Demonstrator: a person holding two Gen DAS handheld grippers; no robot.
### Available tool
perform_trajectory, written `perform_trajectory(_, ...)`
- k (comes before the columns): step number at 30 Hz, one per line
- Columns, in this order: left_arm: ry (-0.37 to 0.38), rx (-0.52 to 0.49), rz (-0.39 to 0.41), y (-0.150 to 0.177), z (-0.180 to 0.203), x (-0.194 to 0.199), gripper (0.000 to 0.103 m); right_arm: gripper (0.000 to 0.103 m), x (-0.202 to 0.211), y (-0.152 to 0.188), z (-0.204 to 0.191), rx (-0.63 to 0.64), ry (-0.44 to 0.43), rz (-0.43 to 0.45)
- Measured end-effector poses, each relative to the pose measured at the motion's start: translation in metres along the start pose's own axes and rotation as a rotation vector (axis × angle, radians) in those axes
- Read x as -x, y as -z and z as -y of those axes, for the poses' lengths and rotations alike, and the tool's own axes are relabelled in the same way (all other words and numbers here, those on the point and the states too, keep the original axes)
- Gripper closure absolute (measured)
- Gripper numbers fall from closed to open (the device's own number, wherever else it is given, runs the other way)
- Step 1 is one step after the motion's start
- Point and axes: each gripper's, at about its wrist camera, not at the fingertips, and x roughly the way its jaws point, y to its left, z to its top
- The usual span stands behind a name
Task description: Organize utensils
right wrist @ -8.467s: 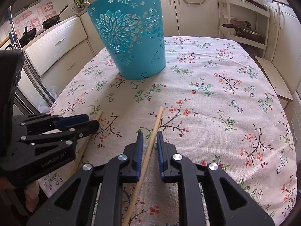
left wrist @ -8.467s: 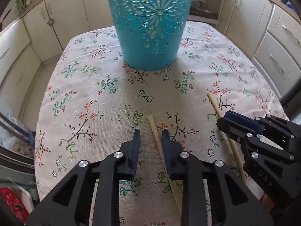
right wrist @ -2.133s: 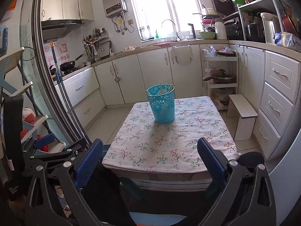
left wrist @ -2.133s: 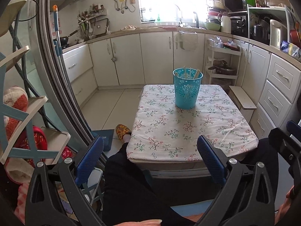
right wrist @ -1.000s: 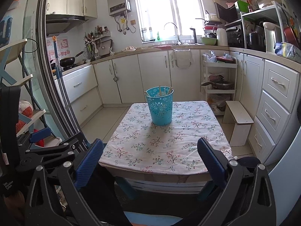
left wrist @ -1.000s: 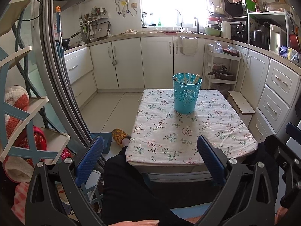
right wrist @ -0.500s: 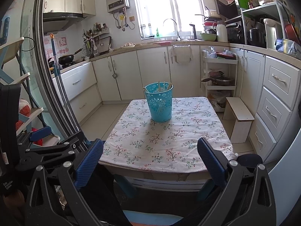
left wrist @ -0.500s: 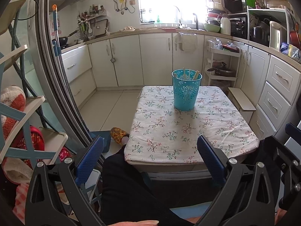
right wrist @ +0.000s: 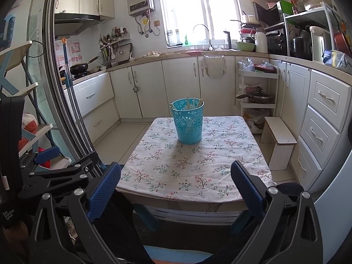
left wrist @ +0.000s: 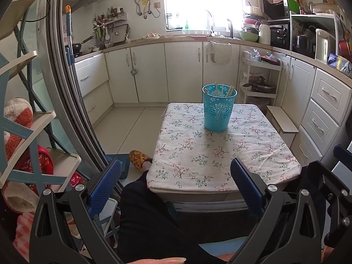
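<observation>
Now chopsticks (left wrist: 222,89) in holder (left wrist: 219,112), upright-ish.

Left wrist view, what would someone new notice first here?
The turquoise basket stands out, upright toward the far end of the floral tablecloth, with chopsticks poking above its rim. Nearest the camera, the left gripper frames the table, jaws wide open and empty.

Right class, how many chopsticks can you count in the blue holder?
About 5 chopsticks, all standing in the blue holder: one leans left, the others bunch centre-right. Some may overlap or hide inside.
</observation>
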Motion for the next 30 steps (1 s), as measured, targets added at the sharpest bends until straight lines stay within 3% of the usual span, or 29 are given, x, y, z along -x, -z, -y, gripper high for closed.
perform_trajectory(30,0.002,0.006,0.033,-0.004,-0.002,0.010,0.007,0.007,0.003,0.000,-0.004,0.011,0.004,0.009)
